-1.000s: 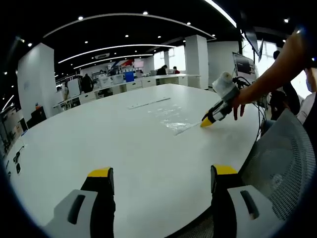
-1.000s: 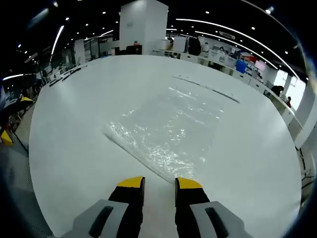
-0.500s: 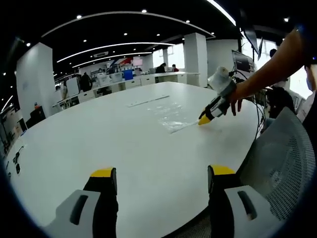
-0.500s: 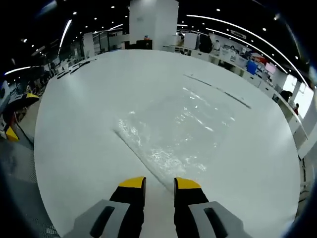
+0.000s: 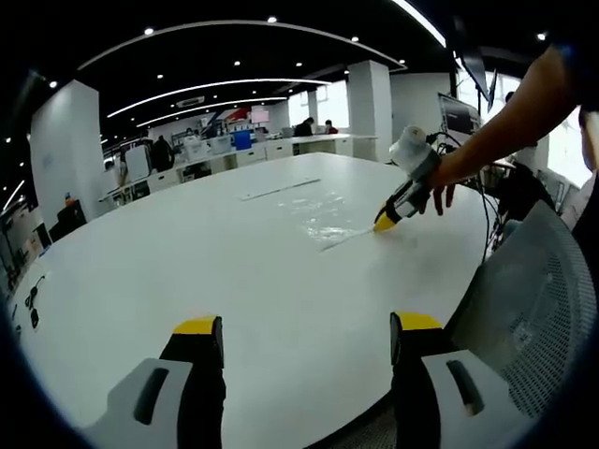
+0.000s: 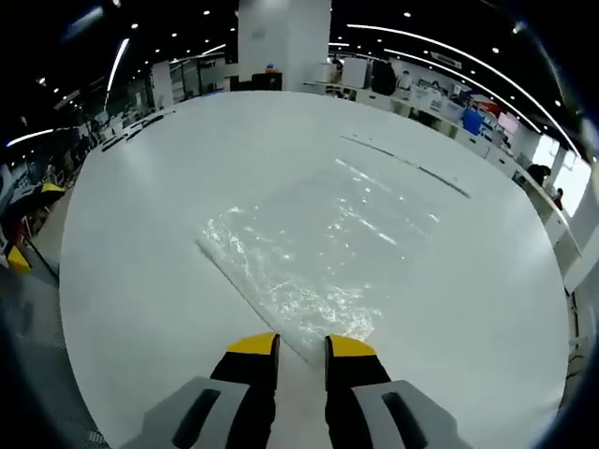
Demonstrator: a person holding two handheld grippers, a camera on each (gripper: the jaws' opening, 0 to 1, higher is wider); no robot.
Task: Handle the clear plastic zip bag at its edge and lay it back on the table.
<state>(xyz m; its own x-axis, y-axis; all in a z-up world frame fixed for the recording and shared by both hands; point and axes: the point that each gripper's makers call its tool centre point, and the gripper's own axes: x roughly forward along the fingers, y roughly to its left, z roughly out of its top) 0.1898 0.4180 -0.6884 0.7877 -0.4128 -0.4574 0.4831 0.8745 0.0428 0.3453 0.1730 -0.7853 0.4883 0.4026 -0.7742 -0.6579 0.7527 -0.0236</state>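
One zip bag (image 6: 318,253), right gripper (image 6: 299,344) at edge

The zip bag (image 6: 314,248) was clear and glinting on a plain white table (image 6: 140,234). Both grippers had yellow tips over black jaws, with grey bodies.
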